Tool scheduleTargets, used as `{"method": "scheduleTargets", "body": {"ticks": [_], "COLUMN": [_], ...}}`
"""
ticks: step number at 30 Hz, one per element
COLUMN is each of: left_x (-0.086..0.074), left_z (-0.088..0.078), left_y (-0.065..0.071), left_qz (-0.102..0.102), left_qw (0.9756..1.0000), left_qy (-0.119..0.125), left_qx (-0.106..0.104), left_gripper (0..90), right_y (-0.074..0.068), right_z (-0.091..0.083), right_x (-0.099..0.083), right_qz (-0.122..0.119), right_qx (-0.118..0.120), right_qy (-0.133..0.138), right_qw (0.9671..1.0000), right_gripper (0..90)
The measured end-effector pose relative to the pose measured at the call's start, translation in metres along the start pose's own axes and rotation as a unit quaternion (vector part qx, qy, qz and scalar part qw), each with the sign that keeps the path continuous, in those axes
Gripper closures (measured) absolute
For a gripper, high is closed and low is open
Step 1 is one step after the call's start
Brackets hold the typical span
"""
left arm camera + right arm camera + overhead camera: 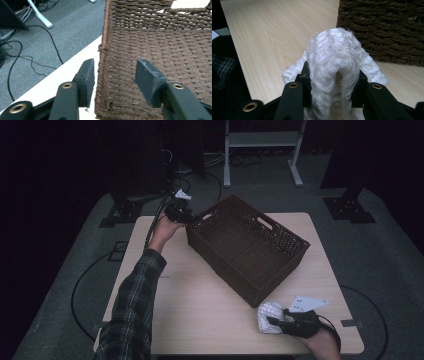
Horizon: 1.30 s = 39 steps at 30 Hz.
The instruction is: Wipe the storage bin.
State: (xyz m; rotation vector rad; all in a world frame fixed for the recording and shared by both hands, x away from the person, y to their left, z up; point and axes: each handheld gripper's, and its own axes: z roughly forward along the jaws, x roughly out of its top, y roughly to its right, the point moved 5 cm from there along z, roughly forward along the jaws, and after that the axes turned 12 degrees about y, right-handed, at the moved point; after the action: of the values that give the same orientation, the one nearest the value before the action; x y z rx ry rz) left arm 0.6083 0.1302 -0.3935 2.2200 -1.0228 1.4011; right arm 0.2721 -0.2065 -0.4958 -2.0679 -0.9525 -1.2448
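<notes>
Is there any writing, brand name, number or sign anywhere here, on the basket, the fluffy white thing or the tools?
None can be read in any view.
The woven brown basket bears no tag or label.
The white fluffy cloth shows plain fabric.
The left gripper and right gripper have black jaws with brass rivets and no markings.
The wooden table is bare of print.

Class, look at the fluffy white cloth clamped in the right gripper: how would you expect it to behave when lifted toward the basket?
The white cloth probably goes floppy: its ends already droop either side of the right gripper. It looks light for its bulk, being loosely looped and airy. Its fuzzy surface should resist slipping, though loops might snag on the woven basket.
</notes>
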Motion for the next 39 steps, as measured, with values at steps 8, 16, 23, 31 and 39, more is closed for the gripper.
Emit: {"method": "scheduleTargets", "body": {"ticks": [8,16,23,31,39], "left_x": [-0.013,-0.021,-0.026,-0.037,-0.046], "left_z": [0.014,0.015,0.003,-0.018,-0.038], "left_y": [-0.007,-0.012,-0.009,-0.003,0.003], "left_qz": [-0.020,-0.038,-0.037,-0.058,-0.068], "left_qw": [0.9993,0.9978,0.9975,0.9970,0.9960], "left_qy": [-0.032,-0.052,-0.060,-0.051,-0.057], "left_qx": [0.005,0.014,0.001,-0.005,0.009], "left_gripper": [64.0,81.1,83.8,84.1,84.1], "right_y": [0.000,0.001,0.000,0.000,-0.001], "right_z": [-0.001,-0.001,-0.001,0.000,0.001], "right_x": [0.000,-0.001,-0.001,-0.001,0.000], "right_qz": [0.001,0.002,0.003,0.002,0.001], "right_qx": [-0.002,-0.002,-0.002,-0.002,-0.001], "right_qy": [0.000,0.000,-0.001,0.000,0.001], "right_qw": [1.0000,1.0000,1.0000,1.0000,1.0000], "right_gripper": [63.5,63.5,63.5,63.5,63.5]}}
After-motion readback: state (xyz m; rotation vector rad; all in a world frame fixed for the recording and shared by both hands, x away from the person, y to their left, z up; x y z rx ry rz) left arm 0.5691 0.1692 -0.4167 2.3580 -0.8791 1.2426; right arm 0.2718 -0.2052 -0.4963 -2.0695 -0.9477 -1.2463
